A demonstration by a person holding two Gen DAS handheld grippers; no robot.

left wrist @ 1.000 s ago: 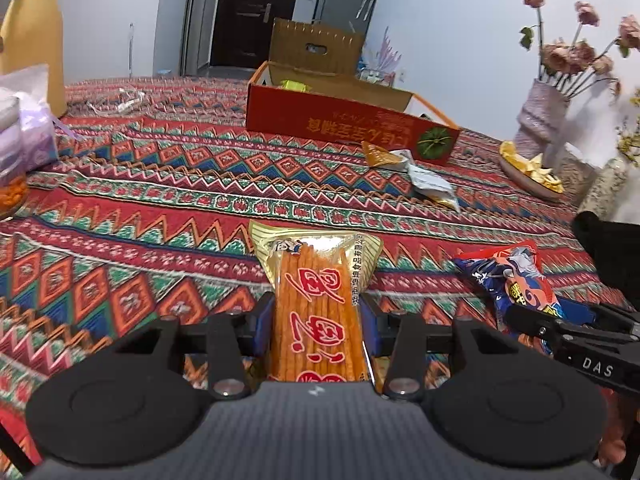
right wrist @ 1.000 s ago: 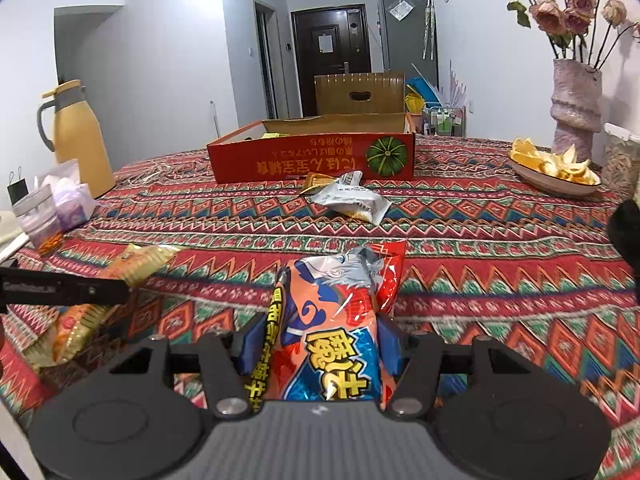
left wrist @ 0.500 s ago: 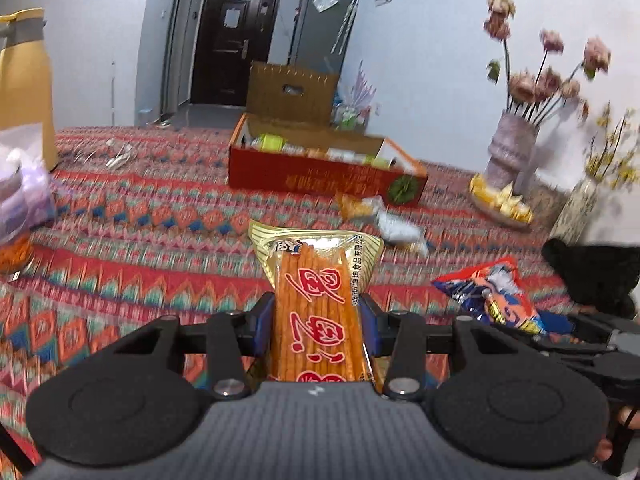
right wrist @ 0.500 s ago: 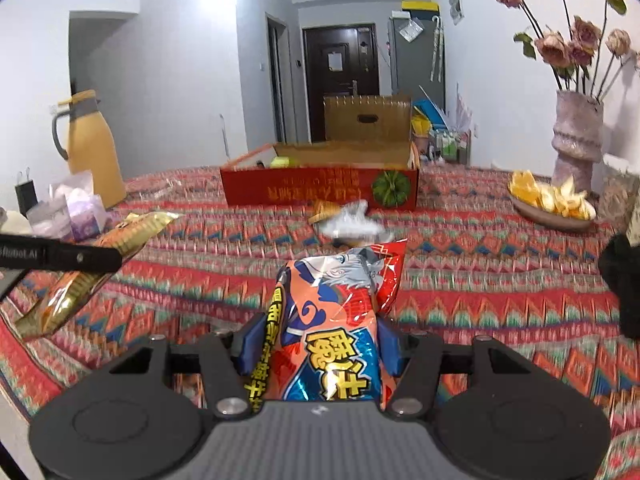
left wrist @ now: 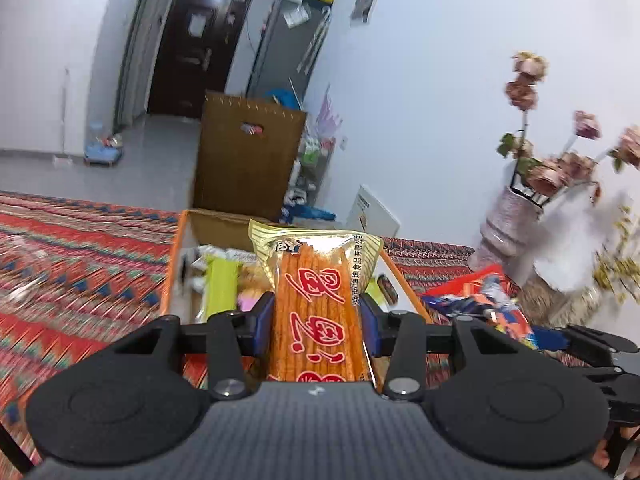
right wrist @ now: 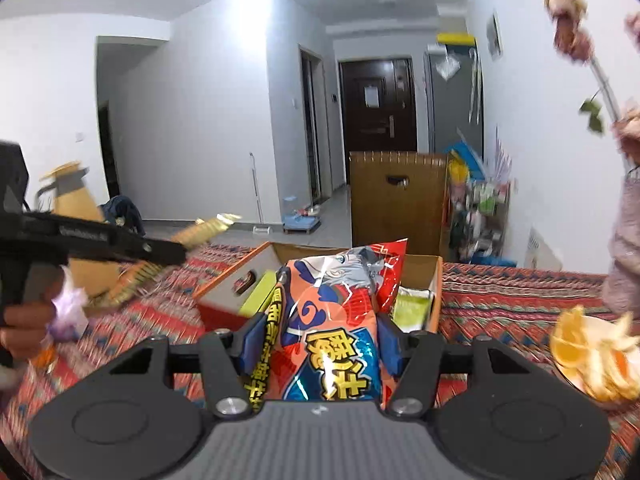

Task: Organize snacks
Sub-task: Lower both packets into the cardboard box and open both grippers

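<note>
My left gripper [left wrist: 316, 320] is shut on a gold-edged packet of orange snack sticks [left wrist: 316, 304], held in the air over the near end of the open cardboard box [left wrist: 174, 264]. Several snacks lie inside the box, a lime-green one [left wrist: 220, 288] among them. My right gripper [right wrist: 318, 340] is shut on a red and blue snack bag [right wrist: 340, 312], just short of the same box [right wrist: 224, 296]. In the right wrist view the left gripper [right wrist: 172, 254] shows at the left with its gold packet [right wrist: 204, 230]. The red and blue bag [left wrist: 480, 300] also appears right of the left gripper.
A patterned red tablecloth [left wrist: 80, 248] covers the table. A vase of dried flowers [left wrist: 508, 224] stands at the right, a plate of orange slices [right wrist: 592, 360] near it. A yellow jug [right wrist: 72, 200] and a small clear bag [right wrist: 68, 312] are at the left. The box's lid flap [right wrist: 396, 196] stands upright behind.
Both grippers have risen off the table with their snacks and moved forward to the open box, which now fills the middle of both views. Both grips are unchanged.
</note>
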